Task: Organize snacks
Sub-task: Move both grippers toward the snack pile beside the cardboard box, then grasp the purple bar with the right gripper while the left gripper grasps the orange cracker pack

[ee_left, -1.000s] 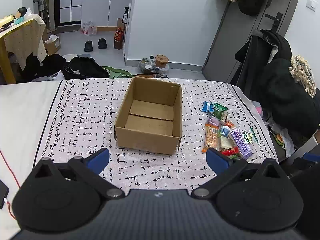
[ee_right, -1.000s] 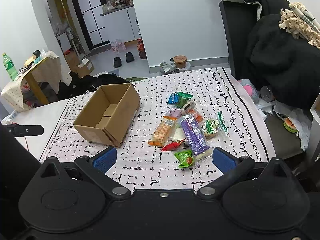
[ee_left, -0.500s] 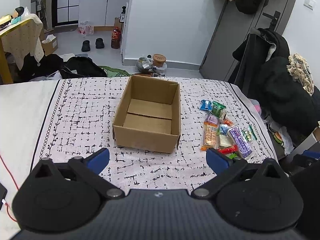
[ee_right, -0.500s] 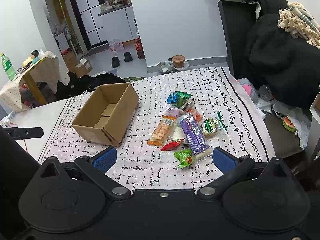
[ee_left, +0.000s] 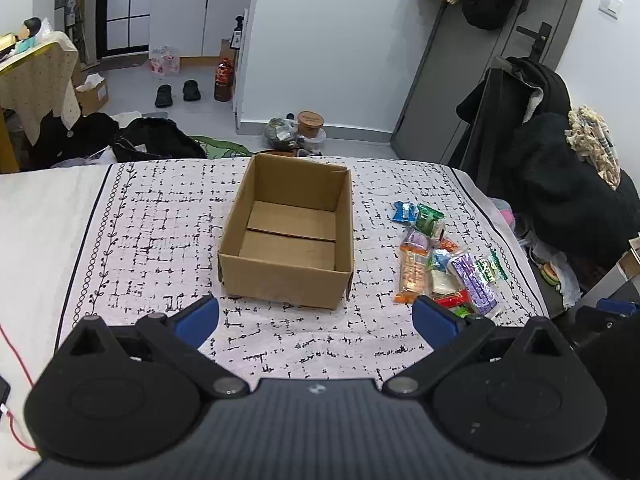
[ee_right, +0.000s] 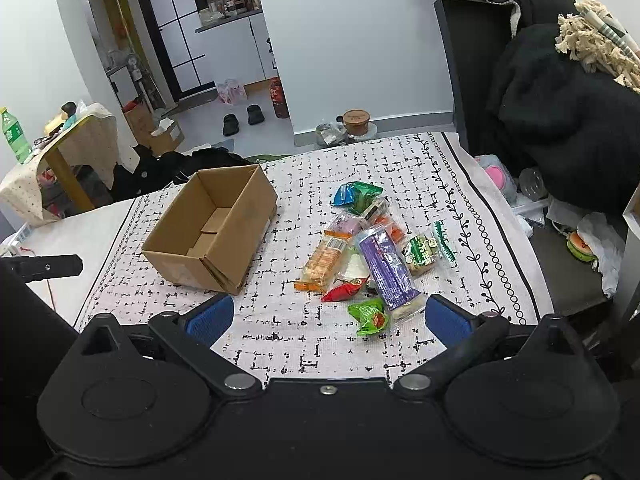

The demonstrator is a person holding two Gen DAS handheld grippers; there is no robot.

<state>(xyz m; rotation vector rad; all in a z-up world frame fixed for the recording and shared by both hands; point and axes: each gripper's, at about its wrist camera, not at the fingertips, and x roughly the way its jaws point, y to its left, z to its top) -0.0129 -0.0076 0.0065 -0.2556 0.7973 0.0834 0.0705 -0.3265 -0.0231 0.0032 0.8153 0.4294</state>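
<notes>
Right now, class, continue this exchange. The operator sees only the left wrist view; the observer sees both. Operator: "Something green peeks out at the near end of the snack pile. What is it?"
Observer: A whole green packet with a red picture on it, the snack nearest to you.
Operator: Does it lie apart from the others?
Observer: No, it lies against the near end of the long purple packet.
Operator: Is the right gripper busy?
Observer: No. The right gripper has its jaws wide open and empty, above the cloth just in front of that green packet.
</notes>
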